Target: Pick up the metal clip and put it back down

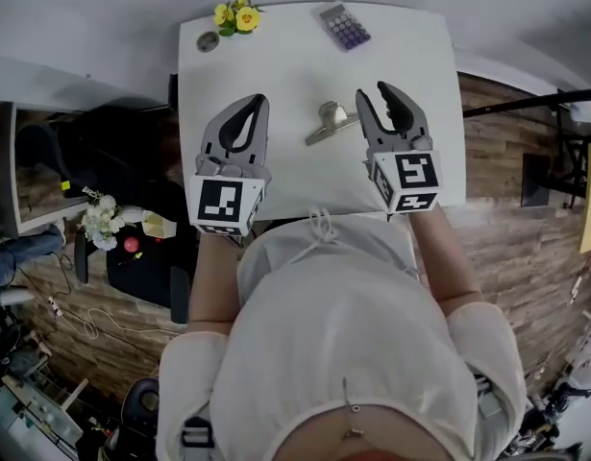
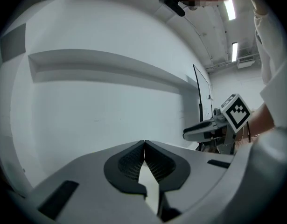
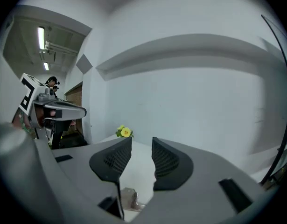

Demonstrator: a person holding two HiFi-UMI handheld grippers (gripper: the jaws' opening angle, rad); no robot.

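starting at the left of the white table [image 1: 285, 65]: one small round dark dish [image 1: 208, 41], one bunch of yellow flowers [image 1: 237, 15], then the left gripper [image 1: 259, 100], its jaws pressed together with nothing between them. its marker cube [image 1: 226, 205] shows black-and-white squares, not words. one metal clip [image 1: 331, 121] lies on the table between the two grippers, just beside the right one. behind it sits one calculator [image 1: 343, 25] — key print too small to read. the right gripper [image 1: 374, 91] has its jaws a narrow gap apart and empty, the clip on the table below them — it carries a second marker cube [image 1: 407, 181].
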